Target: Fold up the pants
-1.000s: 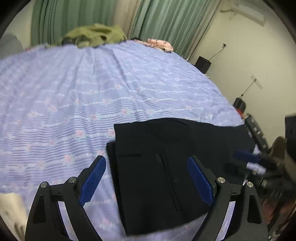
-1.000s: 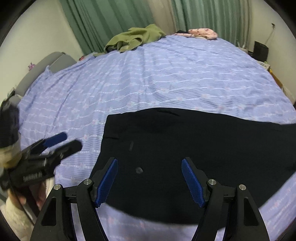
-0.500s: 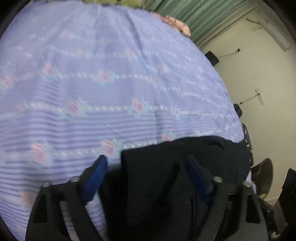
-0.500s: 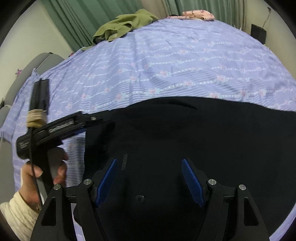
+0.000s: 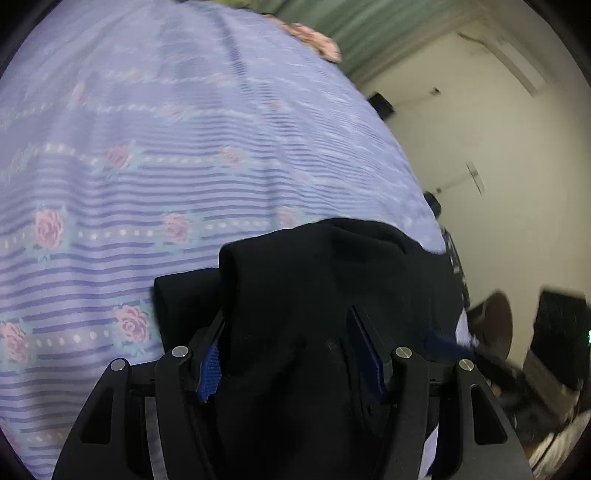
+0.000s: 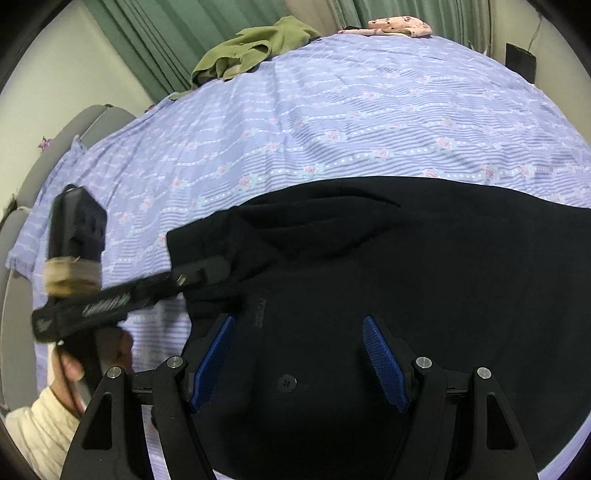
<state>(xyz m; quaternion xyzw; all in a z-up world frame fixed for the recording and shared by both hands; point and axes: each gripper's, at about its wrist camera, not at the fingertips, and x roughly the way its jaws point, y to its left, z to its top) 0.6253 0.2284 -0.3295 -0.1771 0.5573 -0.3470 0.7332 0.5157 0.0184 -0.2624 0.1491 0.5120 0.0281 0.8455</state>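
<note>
Bedsheet (image 6: 332, 122), lilac with fine darker stripes and rows of pink roses, covers the whole bed and gives a soft, smooth base for the folding. At its left side, seen from the right wrist view, the left tongs (image 6: 207, 275) reach in flat along the bed to the corner of the black pants (image 6: 424, 258); in the left wrist view the dark cloth bulges up between the blue ribbed pads (image 5: 210, 363), which sit part-way in, though whether they actually pinch the fabric I cannot tell. The approach looks meant to lift that waist end for a fold. The pants lie spread across the near edge of the bed, matte and heavy-looking, with a small button (image 6: 286, 382) showing. Over them the right tongs (image 6: 299, 363) hover with pads wide apart, holding nothing. Farther back lie a crumpled olive garment (image 6: 255, 51) and a pink one (image 6: 399, 26).
</note>
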